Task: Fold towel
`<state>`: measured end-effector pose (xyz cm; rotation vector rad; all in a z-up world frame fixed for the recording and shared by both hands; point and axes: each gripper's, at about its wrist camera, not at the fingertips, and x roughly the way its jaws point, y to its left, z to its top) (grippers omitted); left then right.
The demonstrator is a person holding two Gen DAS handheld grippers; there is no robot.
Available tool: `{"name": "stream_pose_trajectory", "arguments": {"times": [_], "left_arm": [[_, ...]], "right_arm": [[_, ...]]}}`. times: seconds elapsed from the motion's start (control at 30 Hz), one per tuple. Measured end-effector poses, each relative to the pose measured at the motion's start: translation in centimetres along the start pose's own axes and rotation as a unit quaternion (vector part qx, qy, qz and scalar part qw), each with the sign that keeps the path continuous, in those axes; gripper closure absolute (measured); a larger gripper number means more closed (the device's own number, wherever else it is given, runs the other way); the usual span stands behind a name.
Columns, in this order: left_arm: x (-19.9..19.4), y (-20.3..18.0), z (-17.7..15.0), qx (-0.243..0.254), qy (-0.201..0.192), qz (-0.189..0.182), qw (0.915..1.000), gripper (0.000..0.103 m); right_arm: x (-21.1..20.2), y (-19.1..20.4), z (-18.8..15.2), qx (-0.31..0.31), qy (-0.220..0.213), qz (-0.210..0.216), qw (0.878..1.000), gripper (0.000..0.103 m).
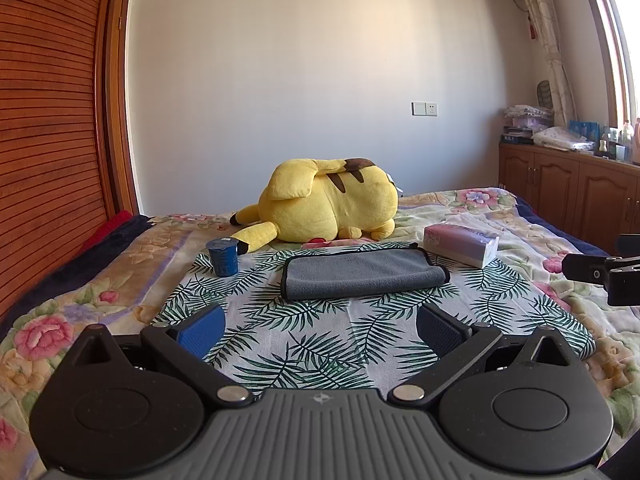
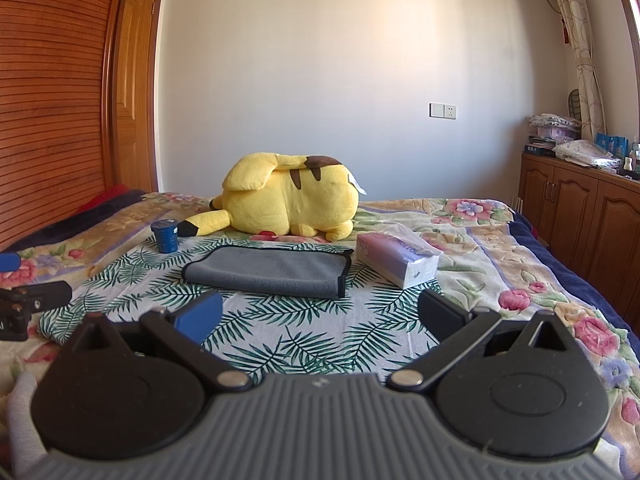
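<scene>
The left gripper (image 1: 318, 326) is held low over the leaf cloth (image 1: 304, 344), and its two fingers are spread wide apart with nothing between them. The right gripper (image 2: 320, 314) is held the same way, fingers wide apart and empty. Ahead of both, at about 12 o'clock, the grey towel (image 1: 362, 274) is seen lying flat on the leaf cloth, well apart from the fingers. It looks as if it is already folded over once, with a dark trim along its edges. At about 10 o'clock from the towel a blue cup (image 1: 222, 258) is stood, and at about 2 o'clock a tissue box (image 1: 460, 246) is laid. Behind the towel a yellow plush toy (image 1: 326, 204) is rested on the bed (image 1: 80, 292). No fold is being made right now; the towel is not touched. For the next fold, an edge of the towel would likely need to be reached and pinched, then lifted over and laid down evenly.
</scene>
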<state>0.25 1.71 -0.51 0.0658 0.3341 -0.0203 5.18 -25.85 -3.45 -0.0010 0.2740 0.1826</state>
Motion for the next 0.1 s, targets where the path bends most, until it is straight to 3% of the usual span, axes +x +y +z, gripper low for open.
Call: {"name": "stream_pose_trajectory", "arguments": {"times": [0.1], "left_arm": [[0.02,0.05,-0.02,0.001,0.0,0.001,1.0,0.016]], "right_arm": [[0.0,0.0,0.0,0.0,0.0,0.0,1.0,0.0]]}}
